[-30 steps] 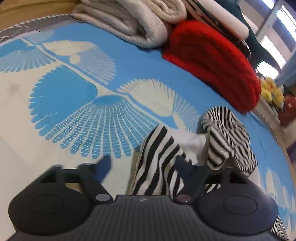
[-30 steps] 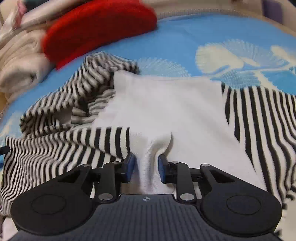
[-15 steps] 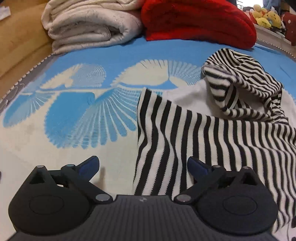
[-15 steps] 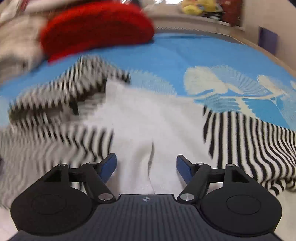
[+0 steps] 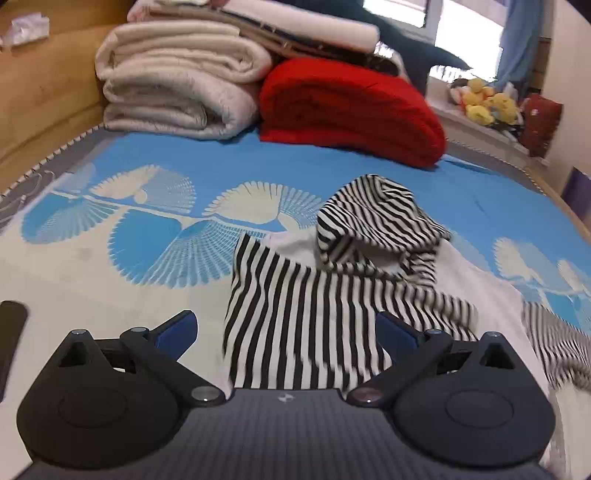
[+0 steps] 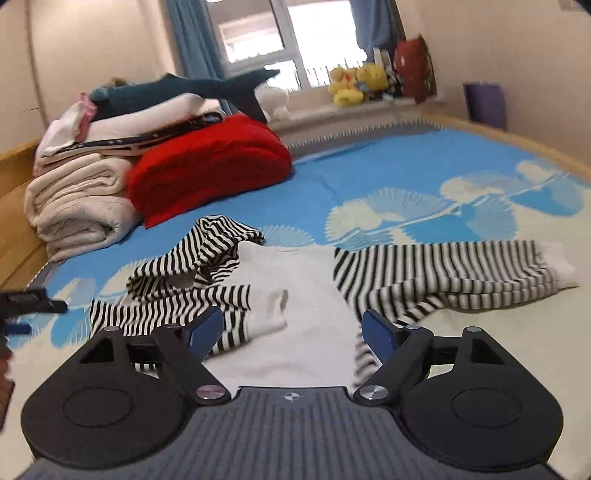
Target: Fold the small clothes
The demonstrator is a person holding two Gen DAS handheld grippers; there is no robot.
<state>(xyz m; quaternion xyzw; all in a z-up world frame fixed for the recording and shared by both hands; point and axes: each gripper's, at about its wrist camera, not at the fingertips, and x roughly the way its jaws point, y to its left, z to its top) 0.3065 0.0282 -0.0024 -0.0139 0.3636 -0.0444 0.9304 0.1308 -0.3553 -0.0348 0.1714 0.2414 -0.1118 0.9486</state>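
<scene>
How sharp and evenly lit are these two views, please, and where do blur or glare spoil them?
Left wrist view: the striped garment is smeared near the lower edge, the red blanket crisp, the window blown out. Right wrist view: soft all over, stripes smeared on the right sleeve, window glaring; fisheye bends the bed's edges.

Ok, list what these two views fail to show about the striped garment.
- Left wrist view: the striped garment has its near hem hidden behind the left gripper.
- Right wrist view: the right gripper body covers the white panel's near edge.
- Both views: motion blur smears the stripes near the fingers.
</scene>
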